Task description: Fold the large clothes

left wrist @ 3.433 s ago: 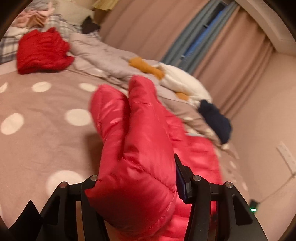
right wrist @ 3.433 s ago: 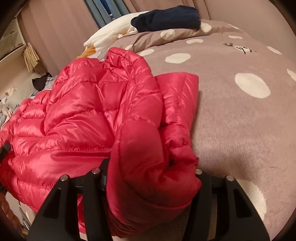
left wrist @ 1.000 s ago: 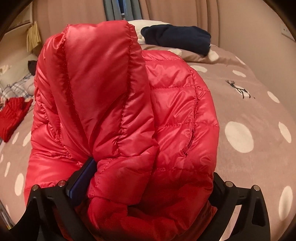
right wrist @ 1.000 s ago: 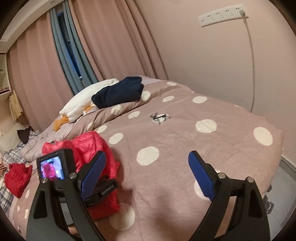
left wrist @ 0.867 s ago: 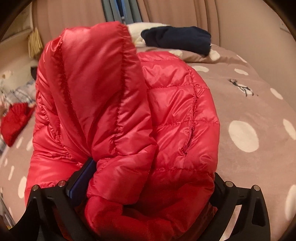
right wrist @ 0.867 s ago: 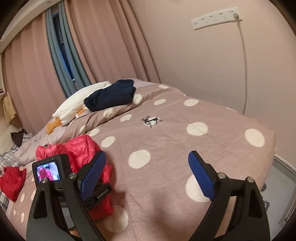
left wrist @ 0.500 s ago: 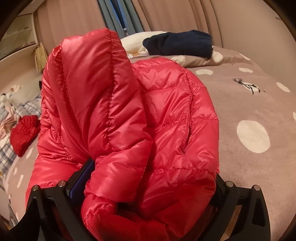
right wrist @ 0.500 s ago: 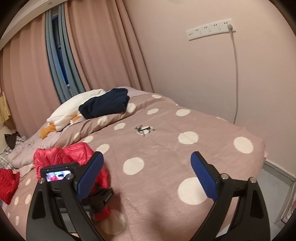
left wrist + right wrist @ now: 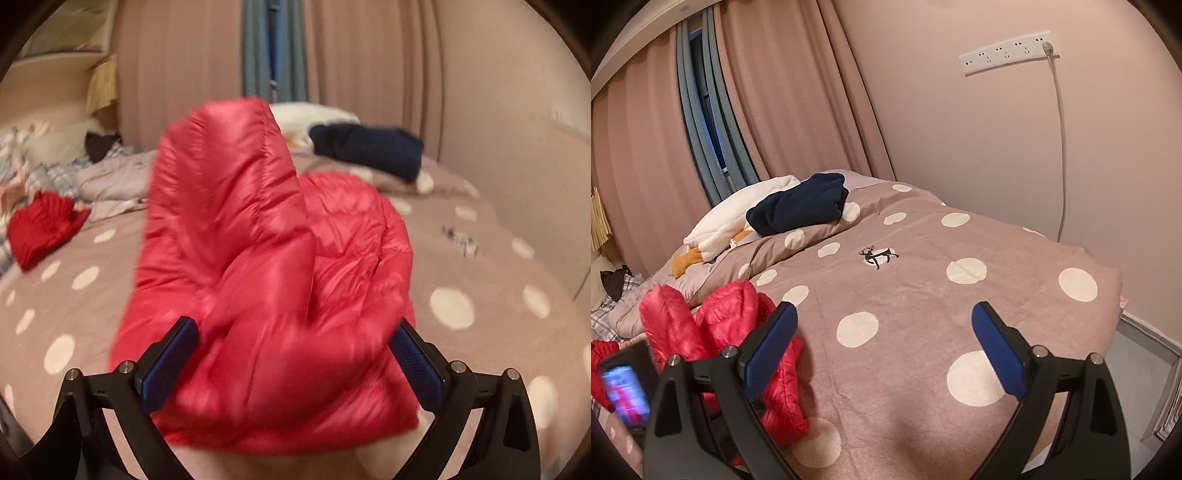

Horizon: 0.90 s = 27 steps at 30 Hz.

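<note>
No legible text anywhere.

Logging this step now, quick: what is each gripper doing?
Left gripper: bulky red quilted puffer jacket between its wide jaws; grip cannot be told, picture blurred.
Right gripper: open, empty, just been opening, above the polka-dot bedspread.

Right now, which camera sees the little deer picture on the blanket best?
The right wrist view. There the deer print is sharp and unblocked, lying in the open on the polka-dot blanket. The left wrist view shows it only as a small blurred dark smudge near the right edge, beside the red puffer jacket.
</note>
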{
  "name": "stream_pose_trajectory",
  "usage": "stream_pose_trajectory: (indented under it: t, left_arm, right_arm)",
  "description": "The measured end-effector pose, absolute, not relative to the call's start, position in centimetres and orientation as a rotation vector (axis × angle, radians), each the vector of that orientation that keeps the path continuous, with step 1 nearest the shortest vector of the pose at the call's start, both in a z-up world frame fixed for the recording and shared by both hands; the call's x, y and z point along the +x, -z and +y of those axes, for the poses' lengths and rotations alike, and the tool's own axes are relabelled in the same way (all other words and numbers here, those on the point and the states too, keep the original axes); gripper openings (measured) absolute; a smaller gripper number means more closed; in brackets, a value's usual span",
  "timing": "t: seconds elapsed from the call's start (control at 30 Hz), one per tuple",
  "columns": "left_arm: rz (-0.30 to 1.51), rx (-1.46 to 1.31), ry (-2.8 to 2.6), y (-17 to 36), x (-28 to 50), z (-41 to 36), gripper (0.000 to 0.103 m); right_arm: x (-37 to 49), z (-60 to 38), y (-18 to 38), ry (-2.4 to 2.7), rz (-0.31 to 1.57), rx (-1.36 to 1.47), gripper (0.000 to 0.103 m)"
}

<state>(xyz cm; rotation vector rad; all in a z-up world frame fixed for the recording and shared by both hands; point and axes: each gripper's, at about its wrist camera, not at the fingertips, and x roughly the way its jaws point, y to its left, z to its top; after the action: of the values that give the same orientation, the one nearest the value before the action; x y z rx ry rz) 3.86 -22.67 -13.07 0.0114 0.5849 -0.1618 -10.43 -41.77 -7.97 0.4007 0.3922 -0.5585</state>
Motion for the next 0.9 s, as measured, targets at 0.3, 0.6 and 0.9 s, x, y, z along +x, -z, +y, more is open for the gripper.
stream_pose_trajectory:
  t: [0.3, 0.6, 0.9]
  left_arm:
    - [0.49, -0.133, 0.074, 8.7, 2.7, -13.1, 0.101]
    - [0.486, -0.386, -0.304, 11.7, 6.7, 1.0, 0.101]
    - [0.641, -0.494, -0.142, 18.0, 15.2, 3.4, 0.101]
  right_arm:
    - [-9.5, -39.0, 7.1, 0.542, 0.402, 0.337, 0.096]
    - [-6.4, -33.0, 7.2, 0.451, 0.446, 0.274, 0.097]
    - [-3.6, -30.8, 8.6, 0.451, 0.495, 0.241, 0.097]
